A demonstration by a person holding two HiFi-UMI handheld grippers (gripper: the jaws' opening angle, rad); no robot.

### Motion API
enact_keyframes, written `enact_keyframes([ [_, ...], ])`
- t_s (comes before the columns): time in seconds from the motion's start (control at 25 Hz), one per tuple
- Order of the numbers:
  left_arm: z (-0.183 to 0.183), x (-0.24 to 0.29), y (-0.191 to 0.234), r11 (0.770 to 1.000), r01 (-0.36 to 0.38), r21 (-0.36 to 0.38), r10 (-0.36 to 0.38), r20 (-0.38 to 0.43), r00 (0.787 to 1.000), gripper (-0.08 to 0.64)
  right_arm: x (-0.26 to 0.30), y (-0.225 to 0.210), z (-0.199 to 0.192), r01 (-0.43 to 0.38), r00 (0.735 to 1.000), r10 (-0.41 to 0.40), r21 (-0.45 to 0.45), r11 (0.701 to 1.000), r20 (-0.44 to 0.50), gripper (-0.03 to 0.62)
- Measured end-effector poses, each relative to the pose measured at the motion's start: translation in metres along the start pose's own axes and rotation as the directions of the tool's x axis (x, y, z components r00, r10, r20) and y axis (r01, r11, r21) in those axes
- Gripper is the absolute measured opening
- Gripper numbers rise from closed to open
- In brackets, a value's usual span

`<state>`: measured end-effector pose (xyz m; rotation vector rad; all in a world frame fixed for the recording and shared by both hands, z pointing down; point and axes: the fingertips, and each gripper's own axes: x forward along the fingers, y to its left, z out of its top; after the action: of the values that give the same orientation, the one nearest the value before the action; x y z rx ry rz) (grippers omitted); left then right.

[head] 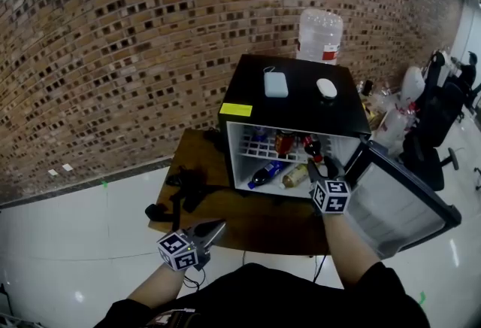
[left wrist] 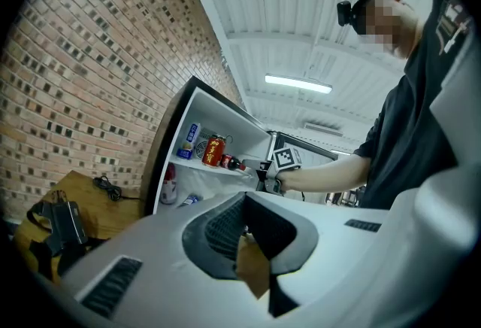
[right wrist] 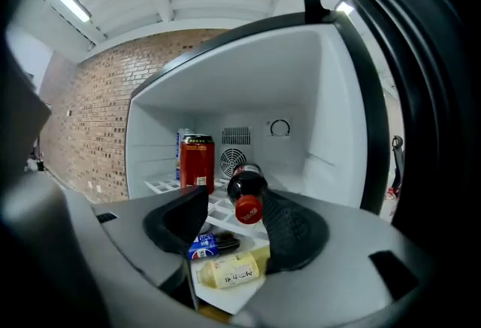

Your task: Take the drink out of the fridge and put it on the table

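Right gripper point(right wrist: 234, 205): fingers released, astride cola bottle point(right wrist: 246, 185), centre frame, apparently lining up a grasp. Left gripper point(head: 216, 228), lower left: fingers clenched, empty, idle.

Ahead of you: brick wall point(head: 113, 33) across the whole background. Clear water jug point(head: 321, 34) with a red label stands upright against it. Nearer you than the jug, a pale blue case point(head: 276, 83) and a white oval object point(head: 326, 88), side by side, apart. Black office chairs point(head: 440, 104) to your right. Black tangle of gear and cable point(head: 184, 187) to your left. Glossy white floor point(head: 68, 244)
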<state>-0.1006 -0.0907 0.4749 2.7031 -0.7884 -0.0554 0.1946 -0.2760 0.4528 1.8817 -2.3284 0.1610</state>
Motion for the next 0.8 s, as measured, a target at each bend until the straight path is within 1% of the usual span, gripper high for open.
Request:
enact_keyframes([
  [0.16,-0.001,-0.003,0.002,1.0,-0.003,0.0,0.003,-0.003,1.0,0.002,0.013,-0.002,0.001,0.023,1.0,-0.023,0.001,1.0,-0.011,0.25],
  [0.36,-0.003,-0.005,0.005,1.0,-0.009,-0.004,0.009,-0.005,1.0,0.002,0.025,-0.008,-0.01,0.052,0.997,-0.052,0.004,0.999,-0.057,0.247],
  [0.48,-0.003,-0.005,0.006,1.0,-0.012,-0.008,0.012,-0.004,1.0,0.002,0.031,-0.009,-0.014,0.048,0.996,-0.047,0.002,0.999,-0.069,0.213],
  [0.64,-0.004,-0.006,0.006,1.0,-0.015,-0.011,0.015,-0.006,1.0,0.002,0.037,-0.009,-0.013,0.052,0.996,-0.052,0.003,0.999,-0.072,0.191],
  [0.72,-0.005,-0.007,0.006,1.0,-0.016,-0.012,0.016,-0.008,1.0,0.002,0.037,-0.01,-0.013,0.056,0.996,-0.055,0.007,0.998,-0.069,0.149],
  [0.8,-0.005,-0.007,0.006,1.0,-0.016,-0.012,0.016,-0.009,1.0,0.002,0.037,-0.011,-0.013,0.045,0.997,-0.045,-0.003,0.999,-0.07,0.143],
])
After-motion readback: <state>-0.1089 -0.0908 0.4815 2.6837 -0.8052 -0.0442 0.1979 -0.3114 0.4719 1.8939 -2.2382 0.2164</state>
